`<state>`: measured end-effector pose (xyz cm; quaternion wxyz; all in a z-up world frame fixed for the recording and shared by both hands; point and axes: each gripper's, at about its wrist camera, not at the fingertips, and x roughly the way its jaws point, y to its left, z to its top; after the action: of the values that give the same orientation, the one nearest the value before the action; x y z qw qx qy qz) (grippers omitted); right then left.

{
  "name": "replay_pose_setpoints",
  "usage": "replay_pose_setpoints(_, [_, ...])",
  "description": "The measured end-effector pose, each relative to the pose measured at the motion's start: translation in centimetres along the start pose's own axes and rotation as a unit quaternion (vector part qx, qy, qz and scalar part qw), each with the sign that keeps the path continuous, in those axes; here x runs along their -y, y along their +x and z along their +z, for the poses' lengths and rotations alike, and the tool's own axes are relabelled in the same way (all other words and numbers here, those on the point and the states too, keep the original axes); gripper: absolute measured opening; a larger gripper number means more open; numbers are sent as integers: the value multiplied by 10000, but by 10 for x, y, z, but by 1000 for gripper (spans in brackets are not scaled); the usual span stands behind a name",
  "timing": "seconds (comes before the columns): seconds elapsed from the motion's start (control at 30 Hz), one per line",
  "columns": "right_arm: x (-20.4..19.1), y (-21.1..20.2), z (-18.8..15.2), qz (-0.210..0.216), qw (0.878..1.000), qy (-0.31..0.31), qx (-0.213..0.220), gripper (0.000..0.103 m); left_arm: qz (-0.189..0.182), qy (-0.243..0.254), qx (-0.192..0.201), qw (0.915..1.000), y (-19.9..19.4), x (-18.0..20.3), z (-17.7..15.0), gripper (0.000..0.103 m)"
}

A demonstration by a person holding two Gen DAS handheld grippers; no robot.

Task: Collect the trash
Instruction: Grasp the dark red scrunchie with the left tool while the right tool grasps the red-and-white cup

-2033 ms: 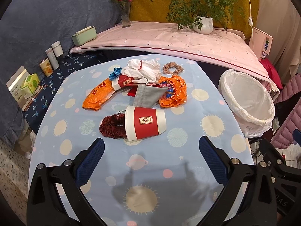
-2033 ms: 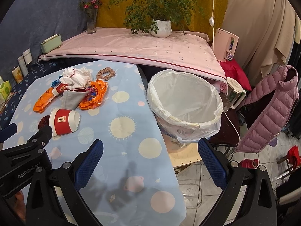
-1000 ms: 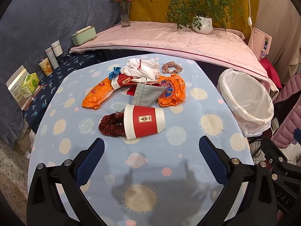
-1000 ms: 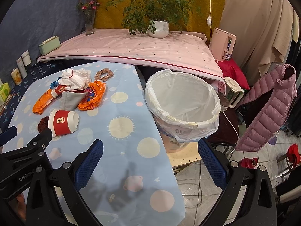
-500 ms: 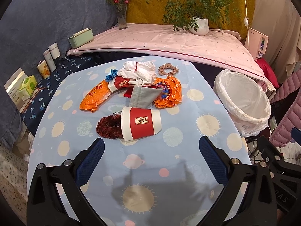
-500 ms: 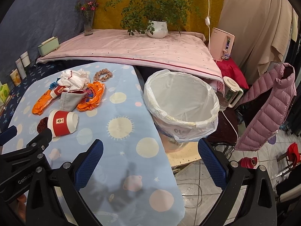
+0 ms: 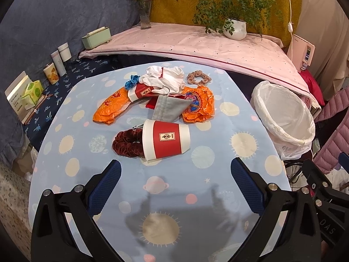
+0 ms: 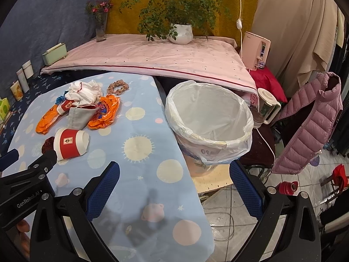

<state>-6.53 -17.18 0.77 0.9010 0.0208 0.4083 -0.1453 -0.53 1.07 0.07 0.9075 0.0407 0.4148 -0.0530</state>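
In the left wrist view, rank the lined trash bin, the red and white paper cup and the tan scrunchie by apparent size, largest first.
1. lined trash bin
2. red and white paper cup
3. tan scrunchie

The scrunchie lies farthest from the camera, which shrinks it somewhat, though it still looks clearly smallest.

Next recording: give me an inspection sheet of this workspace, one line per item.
Surface: table under a blue planet-print cloth.
Job's things: red-and-white paper cup on its side; second cup in the pile; two orange wrappers; lined bin beside the table, nothing seen inside.
Clutter: scrunchies, white cloth, grey pouch.
Grippers: left gripper and right gripper open, holding nothing.
Cables: white cord on the wall.
Surroundings: potted plant, pink jacket.
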Motion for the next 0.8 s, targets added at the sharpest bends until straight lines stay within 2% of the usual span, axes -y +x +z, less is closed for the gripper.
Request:
replay_pose_setpoints(0.27, [3, 7, 4, -27, 10000, 76, -51, 96, -61, -208, -88, 9997, 16, -23, 3, 96])
replay_pose_setpoints(0.5, [-12, 24, 12, 13, 10000, 49, -66, 96, 74, -340, -138, 9993, 38, -56, 7, 96])
replay_pose_setpoints(0.8, [-67, 54, 26, 568, 9979, -267, -134, 96, 446, -547, -461, 9964, 80, -112, 9, 96])
